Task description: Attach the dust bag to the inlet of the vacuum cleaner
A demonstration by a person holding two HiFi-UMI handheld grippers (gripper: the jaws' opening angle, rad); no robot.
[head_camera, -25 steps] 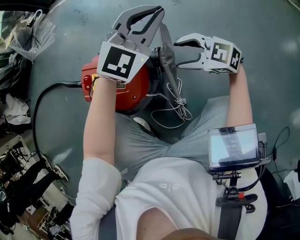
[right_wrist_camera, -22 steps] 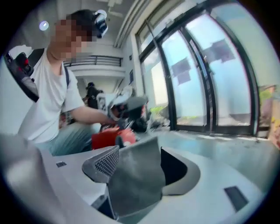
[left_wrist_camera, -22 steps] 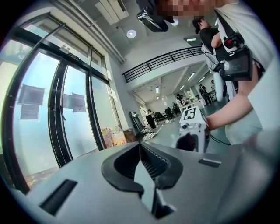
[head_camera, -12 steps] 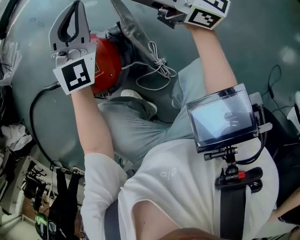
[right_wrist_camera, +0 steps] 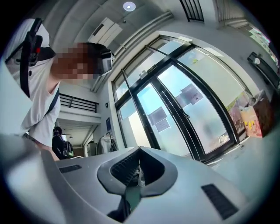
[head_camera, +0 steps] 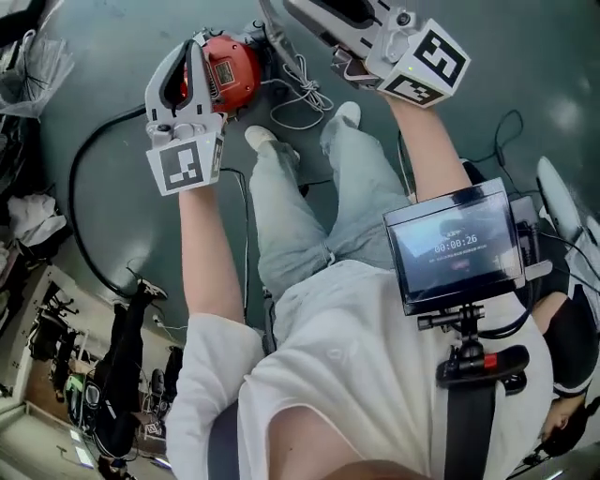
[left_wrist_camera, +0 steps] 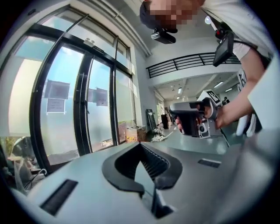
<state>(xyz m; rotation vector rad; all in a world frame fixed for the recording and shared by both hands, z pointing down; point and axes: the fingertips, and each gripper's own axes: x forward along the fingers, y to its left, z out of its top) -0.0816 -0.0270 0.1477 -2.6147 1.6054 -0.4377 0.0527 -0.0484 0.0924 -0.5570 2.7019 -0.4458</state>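
Observation:
The red vacuum cleaner stands on the grey floor far below, seen in the head view. A grey bag-like piece lies just right of it, with a white cord trailing from it. My left gripper hangs high above the vacuum, shut and empty. My right gripper is raised at the top edge, its tips partly cut off. In both gripper views the jaws meet with nothing between them: left gripper, right gripper. The left gripper view also shows the right gripper in the person's hand.
A black cable curves across the floor left of the vacuum. The person's legs and white shoe stand beside it. Bags and clutter line the left edge. Tall glass doors fill both gripper views.
Both grippers have lifted away from the vacuum as the person stood up. The right jaws went from wide open to shut. The vacuum now looks smaller and farther off.

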